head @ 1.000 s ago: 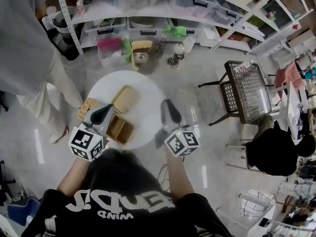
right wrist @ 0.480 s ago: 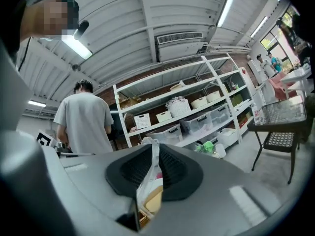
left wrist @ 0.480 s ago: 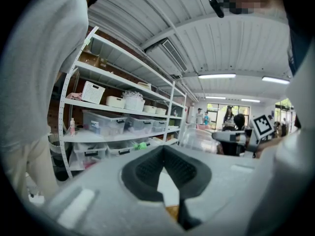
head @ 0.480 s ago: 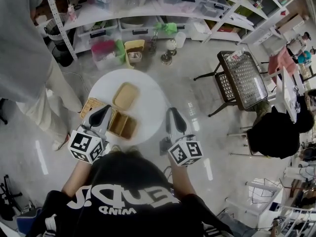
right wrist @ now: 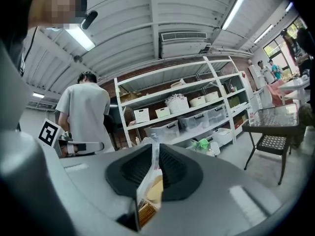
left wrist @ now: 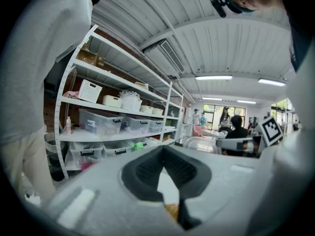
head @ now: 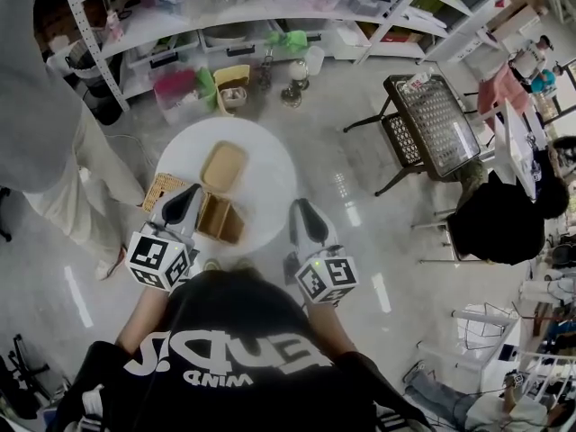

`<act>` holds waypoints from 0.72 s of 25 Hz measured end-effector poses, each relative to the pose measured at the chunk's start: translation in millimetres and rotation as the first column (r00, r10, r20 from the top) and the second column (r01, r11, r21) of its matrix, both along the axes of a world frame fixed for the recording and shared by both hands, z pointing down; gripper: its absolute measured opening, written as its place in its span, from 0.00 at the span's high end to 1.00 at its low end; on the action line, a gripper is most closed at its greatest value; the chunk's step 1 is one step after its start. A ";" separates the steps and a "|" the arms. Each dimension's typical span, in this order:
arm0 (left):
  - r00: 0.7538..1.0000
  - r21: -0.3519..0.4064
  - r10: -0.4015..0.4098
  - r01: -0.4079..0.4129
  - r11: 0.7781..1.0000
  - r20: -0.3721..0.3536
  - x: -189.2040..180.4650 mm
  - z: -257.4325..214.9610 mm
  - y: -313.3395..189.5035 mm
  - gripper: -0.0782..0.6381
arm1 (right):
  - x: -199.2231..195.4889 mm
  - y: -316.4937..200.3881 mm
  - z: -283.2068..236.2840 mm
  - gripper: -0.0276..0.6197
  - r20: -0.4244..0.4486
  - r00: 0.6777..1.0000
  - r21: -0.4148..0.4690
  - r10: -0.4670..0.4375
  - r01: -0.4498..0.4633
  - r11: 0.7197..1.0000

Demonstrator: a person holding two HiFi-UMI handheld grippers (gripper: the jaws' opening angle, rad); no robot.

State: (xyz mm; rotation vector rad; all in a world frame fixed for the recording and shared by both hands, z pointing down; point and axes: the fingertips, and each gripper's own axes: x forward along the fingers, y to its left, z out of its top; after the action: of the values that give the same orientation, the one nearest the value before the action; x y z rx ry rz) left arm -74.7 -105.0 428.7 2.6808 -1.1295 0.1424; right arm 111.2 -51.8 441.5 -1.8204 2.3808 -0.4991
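Note:
A round white table [head: 270, 174] stands in front of me. On it lie a tan lid [head: 223, 166], a brown two-compartment box [head: 220, 219] and a woven mat [head: 162, 190] at its left rim. My left gripper [head: 190, 193] hovers at the table's near left, its tip between the mat and the brown box; its jaws are shut with nothing in them [left wrist: 164, 149]. At the table's near right edge my right gripper [head: 300, 208] is shut too and holds nothing [right wrist: 155, 147]. Through its slit the tan lid and the mat show.
A white shelf rack [head: 270, 7] with clear bins lines the back; pink [head: 180, 88] and yellow [head: 232, 79] bins sit on the floor before it. A person in grey [head: 36, 115] stands at the left. A black mesh chair [head: 432, 129] and a seated person in black [head: 499, 228] are at the right.
The head view has drifted, so the table sits a little higher and further left. Both grippers keep their places at the table's near edge, still shut.

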 end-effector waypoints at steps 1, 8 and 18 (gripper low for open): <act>1.000 0.000 0.001 -0.001 1.000 0.000 0.3 1.3 0.2 0.89 | -0.3 1.5 2.8 0.89 0.001 1.000 -0.004 0.002 -0.002 1.000; 1.000 -0.002 0.000 0.000 1.000 0.022 -5.9 9.5 8.2 0.89 | -5.8 14.1 20.0 0.89 -0.005 1.000 -0.042 0.024 -0.024 0.999; 0.999 -0.006 -0.005 0.005 1.000 0.038 -15.7 11.2 18.4 0.89 | -11.2 18.2 24.5 0.89 -0.027 0.999 -0.054 0.038 -0.039 0.998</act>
State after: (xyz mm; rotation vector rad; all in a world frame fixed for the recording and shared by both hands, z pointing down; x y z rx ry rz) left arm -90.3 -86.6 439.9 2.6804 -1.1448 0.1971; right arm 100.0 -33.6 466.0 -1.9028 2.3662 -0.5446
